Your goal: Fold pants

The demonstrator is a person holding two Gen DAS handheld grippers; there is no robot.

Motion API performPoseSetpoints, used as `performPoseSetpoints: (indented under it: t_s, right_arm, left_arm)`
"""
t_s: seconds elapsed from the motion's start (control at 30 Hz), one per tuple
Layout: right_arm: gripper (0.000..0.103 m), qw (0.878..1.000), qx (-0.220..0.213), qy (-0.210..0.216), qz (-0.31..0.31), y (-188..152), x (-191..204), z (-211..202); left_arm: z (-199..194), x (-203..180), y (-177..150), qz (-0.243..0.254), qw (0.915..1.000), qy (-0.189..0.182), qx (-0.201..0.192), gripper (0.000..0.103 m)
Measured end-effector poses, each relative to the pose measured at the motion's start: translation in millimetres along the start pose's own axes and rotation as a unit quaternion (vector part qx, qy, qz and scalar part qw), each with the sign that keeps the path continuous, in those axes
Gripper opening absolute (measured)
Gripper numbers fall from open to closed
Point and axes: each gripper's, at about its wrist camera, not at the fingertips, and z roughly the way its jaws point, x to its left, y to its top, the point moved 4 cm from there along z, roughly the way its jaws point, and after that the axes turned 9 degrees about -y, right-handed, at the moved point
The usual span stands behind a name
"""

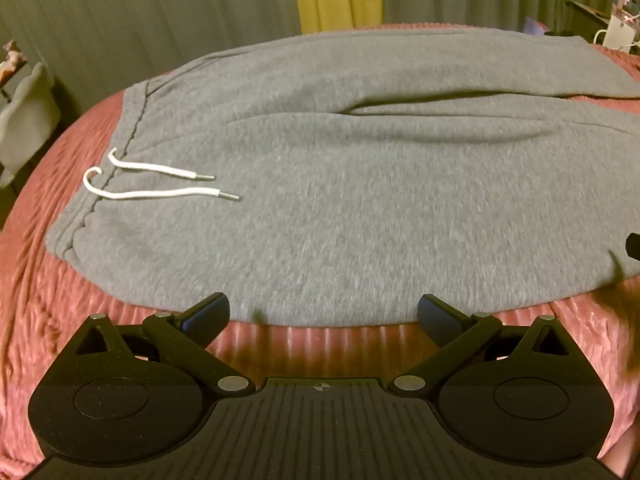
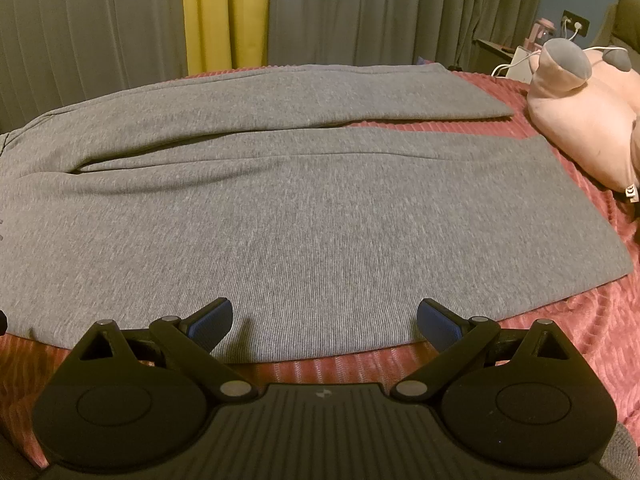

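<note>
Grey sweatpants [image 1: 340, 200] lie flat on a red ribbed bedspread [image 1: 48, 320], waistband to the left with two white drawstrings [image 1: 160, 184] on top. The two legs run to the right [image 2: 320, 200], one behind the other, hems at the right [image 2: 600, 248]. My left gripper [image 1: 324, 314] is open and empty, hovering at the near edge of the pants by the hip. My right gripper [image 2: 325, 318] is open and empty over the near edge of the front leg. The right gripper's tip shows at the right edge of the left wrist view [image 1: 634, 246].
A pink plush toy [image 2: 580, 120] lies on the bed beyond the hems at the right. Grey and yellow curtains [image 2: 224, 12] hang behind the bed. A side table with chargers and cables [image 2: 520, 52] stands at the far right.
</note>
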Motion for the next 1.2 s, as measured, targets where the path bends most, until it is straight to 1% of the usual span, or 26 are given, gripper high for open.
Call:
performPoseSetpoints:
  t_s: [1.2]
  right_arm:
    - [0.099, 1.0, 0.002, 0.001, 0.002, 0.0, 0.8, 0.3]
  left_arm:
    - [1.7, -0.1, -2.2, 0.003, 1.0, 0.003, 0.005, 0.103]
